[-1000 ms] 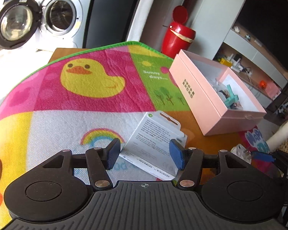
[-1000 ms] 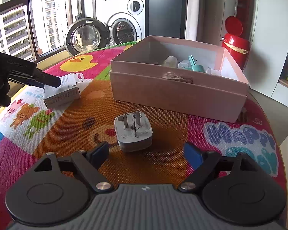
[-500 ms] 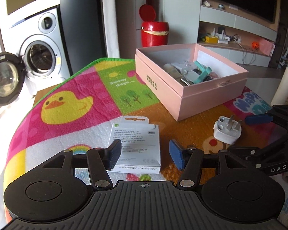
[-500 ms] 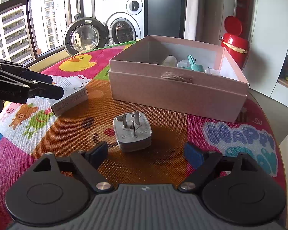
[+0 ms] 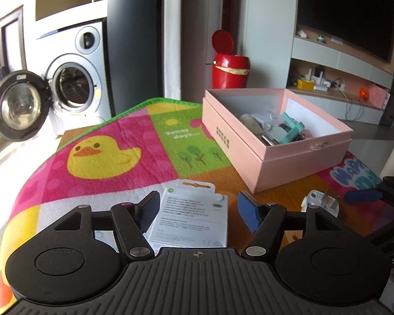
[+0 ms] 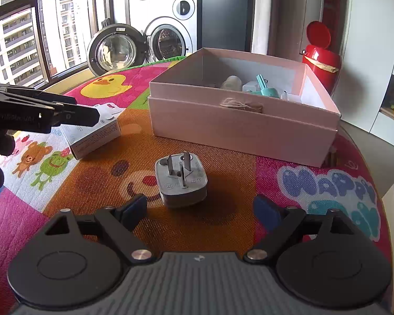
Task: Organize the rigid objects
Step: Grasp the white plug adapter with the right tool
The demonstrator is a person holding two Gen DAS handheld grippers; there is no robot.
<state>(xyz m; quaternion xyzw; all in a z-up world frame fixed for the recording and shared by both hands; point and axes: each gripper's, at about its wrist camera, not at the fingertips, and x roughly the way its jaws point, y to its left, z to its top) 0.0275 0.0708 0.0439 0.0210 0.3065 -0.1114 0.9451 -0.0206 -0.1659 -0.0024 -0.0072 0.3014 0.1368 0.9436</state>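
A small white packaged box lies flat on the colourful mat, and my left gripper is open with a finger on either side of it. The box also shows in the right wrist view, with the left gripper above it. A white plug adapter sits prongs up on the mat, just ahead of my open, empty right gripper. The adapter also shows in the left wrist view. An open pink box holding several small items stands behind it and shows in the left wrist view.
The colourful play mat covers a round table whose edge curves close on the right. A red bin and a washing machine with its door open stand beyond the table.
My left gripper has swung and moved closer, so the white packaged box now lies between its open fingers. The right gripper has edged slightly closer to the adapter.
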